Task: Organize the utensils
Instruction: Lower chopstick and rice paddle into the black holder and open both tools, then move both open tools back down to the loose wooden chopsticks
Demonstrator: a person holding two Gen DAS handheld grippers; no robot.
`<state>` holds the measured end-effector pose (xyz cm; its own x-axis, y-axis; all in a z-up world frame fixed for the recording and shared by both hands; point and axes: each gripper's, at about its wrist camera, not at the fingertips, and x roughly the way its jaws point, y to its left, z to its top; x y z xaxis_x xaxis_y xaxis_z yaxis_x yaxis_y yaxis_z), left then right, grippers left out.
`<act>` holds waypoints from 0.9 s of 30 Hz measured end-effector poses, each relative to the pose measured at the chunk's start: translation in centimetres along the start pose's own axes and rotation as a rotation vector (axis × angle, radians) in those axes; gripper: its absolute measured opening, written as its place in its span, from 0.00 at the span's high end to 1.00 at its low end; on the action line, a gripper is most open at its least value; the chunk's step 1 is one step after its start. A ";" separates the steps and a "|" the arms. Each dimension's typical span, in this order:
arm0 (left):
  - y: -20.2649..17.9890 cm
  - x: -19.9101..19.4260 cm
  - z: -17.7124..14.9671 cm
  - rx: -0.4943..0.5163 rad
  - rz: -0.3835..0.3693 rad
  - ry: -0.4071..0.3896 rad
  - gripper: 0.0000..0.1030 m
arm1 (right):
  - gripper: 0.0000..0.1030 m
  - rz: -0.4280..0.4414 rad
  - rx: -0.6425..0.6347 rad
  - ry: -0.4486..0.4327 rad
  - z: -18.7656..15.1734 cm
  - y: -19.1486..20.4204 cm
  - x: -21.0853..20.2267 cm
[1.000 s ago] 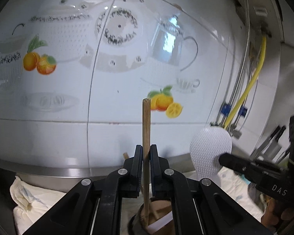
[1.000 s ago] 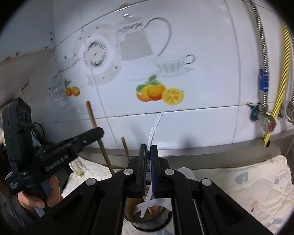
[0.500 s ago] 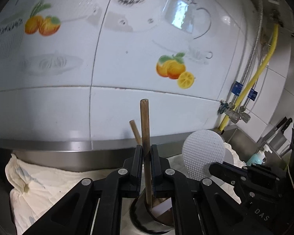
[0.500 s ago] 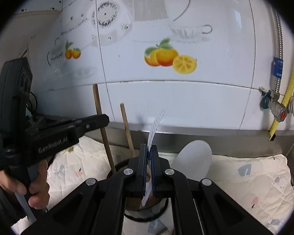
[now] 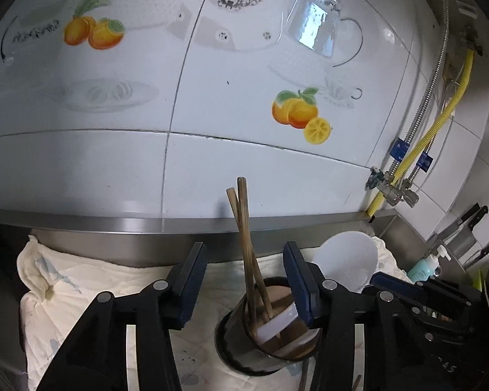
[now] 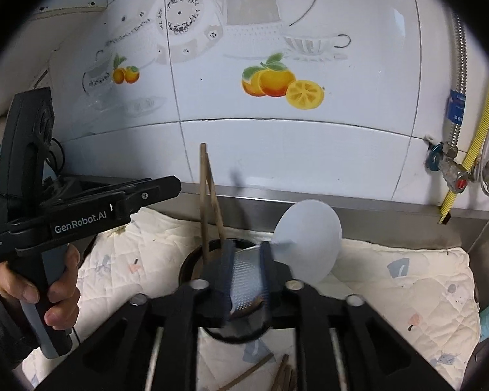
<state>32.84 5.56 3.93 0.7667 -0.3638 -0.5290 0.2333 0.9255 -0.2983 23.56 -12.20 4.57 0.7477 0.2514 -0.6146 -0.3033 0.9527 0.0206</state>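
I can read one brand clearly: "GenRobot.AI" in white letters along the side of the left gripper point(image 6: 166, 192), well off to the left of my right jaws and level with their tips. On the lower edge of that same body there is smaller white print, too fine for me to make out. In the left wrist view, low and to the right of my left jaws, the right gripper point(image 5: 388, 282) carries pale embossed characters near its base; I cannot read them with any certainty.
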 end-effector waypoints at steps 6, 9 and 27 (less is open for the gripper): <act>-0.8 -2.3 -1.0 0.038 0.014 -0.001 0.49 | 0.77 0.019 -0.001 0.004 -0.7 -0.2 -2.5; -1.2 -3.5 -1.9 0.050 0.021 0.010 0.49 | 0.77 0.035 0.026 0.024 -1.8 -1.1 -3.7; -5.3 -4.1 -11.5 0.111 -0.019 0.214 0.49 | 0.77 0.000 0.295 0.204 -12.3 -7.4 -6.6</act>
<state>21.60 0.94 -1.48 0.6204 -0.3840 -0.6839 0.3197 0.9200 -0.2265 13.65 -23.03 -1.25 0.6055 0.2407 -0.7586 -0.0980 0.9685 0.2290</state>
